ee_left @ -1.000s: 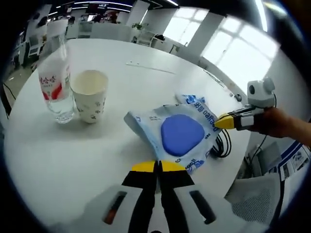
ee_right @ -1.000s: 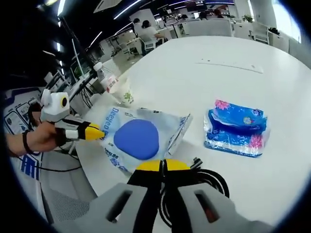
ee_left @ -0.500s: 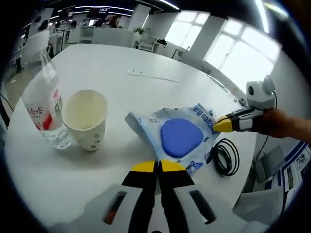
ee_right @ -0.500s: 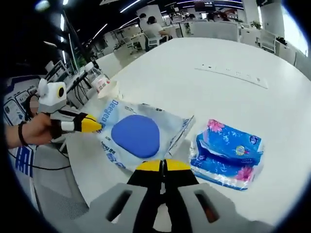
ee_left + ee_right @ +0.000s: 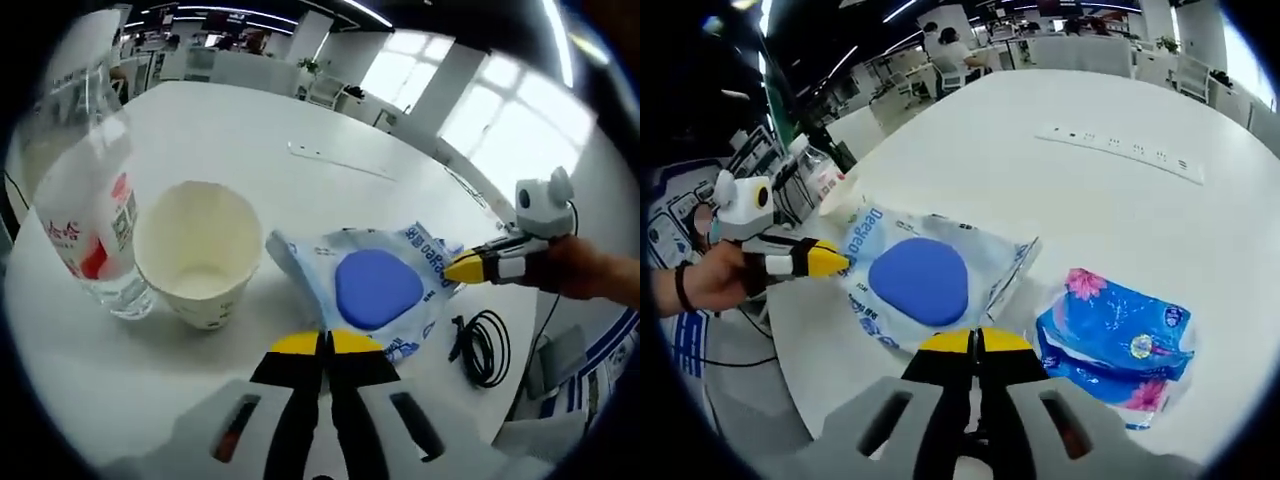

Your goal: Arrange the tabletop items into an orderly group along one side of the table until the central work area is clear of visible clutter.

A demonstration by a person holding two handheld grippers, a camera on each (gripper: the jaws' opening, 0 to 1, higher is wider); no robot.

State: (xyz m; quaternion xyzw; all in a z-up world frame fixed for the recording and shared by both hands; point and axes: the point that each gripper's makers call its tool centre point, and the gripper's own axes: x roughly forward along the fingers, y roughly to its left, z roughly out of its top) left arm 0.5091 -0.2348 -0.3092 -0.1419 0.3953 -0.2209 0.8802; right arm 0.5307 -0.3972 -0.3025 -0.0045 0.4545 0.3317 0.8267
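The left hand-held gripper (image 5: 322, 345) and the right hand-held gripper (image 5: 975, 343) each pinch an opposite edge of the white wipes pack (image 5: 372, 290), stretched flat on the bench (image 5: 250, 160) just beside the paper cup (image 5: 198, 252).

Left gripper (image 5: 322, 342): pale grey body, black jaws, yellow tips. Right gripper (image 5: 975, 342): same build. Dark band on the wrist of the hand (image 5: 710, 279) gripping the left one.
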